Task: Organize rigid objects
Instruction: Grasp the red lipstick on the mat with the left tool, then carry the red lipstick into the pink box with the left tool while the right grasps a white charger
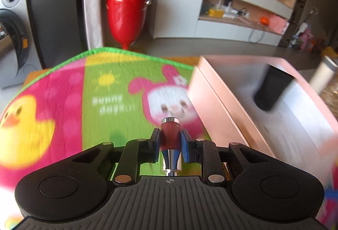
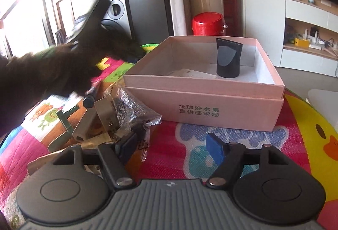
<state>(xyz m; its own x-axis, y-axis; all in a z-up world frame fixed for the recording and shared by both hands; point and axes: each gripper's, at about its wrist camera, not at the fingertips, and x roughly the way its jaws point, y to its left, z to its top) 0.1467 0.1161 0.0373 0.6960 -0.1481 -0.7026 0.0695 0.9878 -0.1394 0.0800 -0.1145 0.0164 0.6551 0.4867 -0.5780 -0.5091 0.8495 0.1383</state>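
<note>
My left gripper point(image 1: 170, 142) is shut on a small dark-red cylinder with chrome ends point(image 1: 169, 128); its blue pads press on both sides, above the cartoon play mat point(image 1: 105, 92). To its right stands the open pink box point(image 1: 221, 107), with a black hair-dryer nozzle point(image 1: 270, 90) inside. In the right wrist view my right gripper point(image 2: 171, 147) stands open and empty over the mat, in front of the pink box point(image 2: 202, 111) and the upright nozzle point(image 2: 229, 58). Its left finger point(image 2: 126, 145) is beside a pile of metal parts point(image 2: 95, 124).
A clear bag of small hardware point(image 2: 128, 107) lies on the pile. A person's dark sleeve point(image 2: 52, 73) reaches across the left, blurred. A paper slip point(image 2: 188, 72) lies in the box. A red bin point(image 2: 208, 23) stands behind it, shelves point(image 2: 310, 44) at right.
</note>
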